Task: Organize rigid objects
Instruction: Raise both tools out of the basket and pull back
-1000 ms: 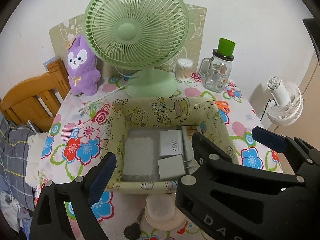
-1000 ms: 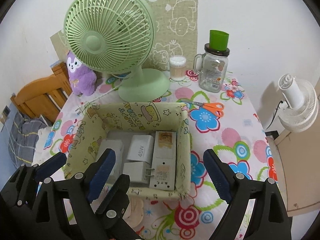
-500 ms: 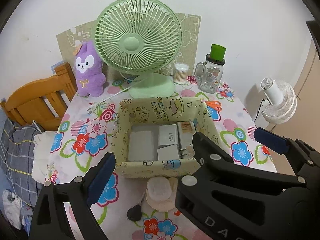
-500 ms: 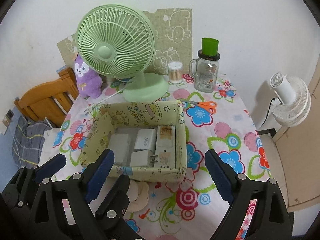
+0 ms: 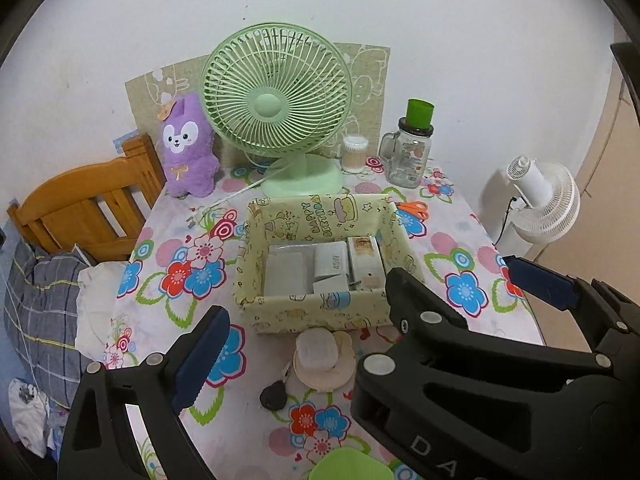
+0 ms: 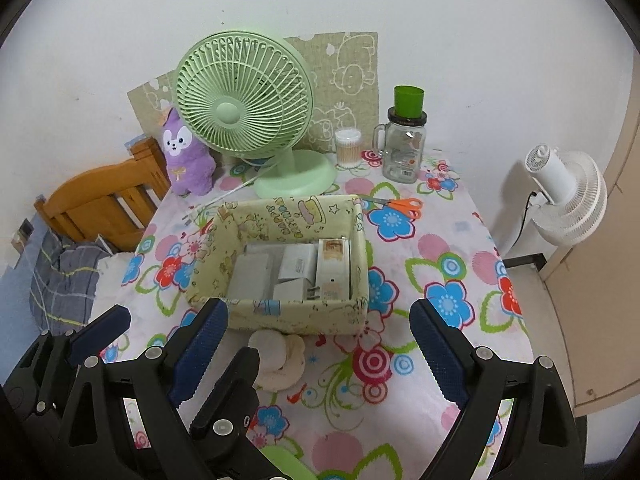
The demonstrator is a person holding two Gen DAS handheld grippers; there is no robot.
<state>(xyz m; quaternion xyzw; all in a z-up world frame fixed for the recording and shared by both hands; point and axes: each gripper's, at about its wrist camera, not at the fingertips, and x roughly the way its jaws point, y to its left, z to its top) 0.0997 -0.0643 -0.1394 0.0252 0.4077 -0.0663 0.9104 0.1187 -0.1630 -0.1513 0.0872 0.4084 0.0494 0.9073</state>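
Note:
A pale yellow cartoon-print box (image 5: 320, 312) (image 6: 280, 314) stands mid-table and holds several white chargers and small boxes (image 5: 330, 264) (image 6: 296, 268). In front of it lie a small round white container on a beige disc (image 5: 322, 356) (image 6: 276, 354) and a black key fob (image 5: 273, 396). My left gripper (image 5: 372, 320) is open and empty, held above the table's near edge. My right gripper (image 6: 320, 356) is open and empty beside it, near the box front. A green object (image 5: 352, 466) shows at the bottom edge.
A green desk fan (image 5: 276, 112), a purple plush (image 5: 188, 148), a cotton-swab jar (image 5: 354, 154) and a glass mug with a green cup (image 5: 408, 152) line the back. Orange scissors (image 6: 400, 205) lie right of the box. A wooden headboard (image 5: 80, 208) and a white floor fan (image 5: 544, 200) flank the table.
Both grippers have pulled back and up from the box, so the whole table now shows. Both stay open and empty. Nothing on the table has moved.

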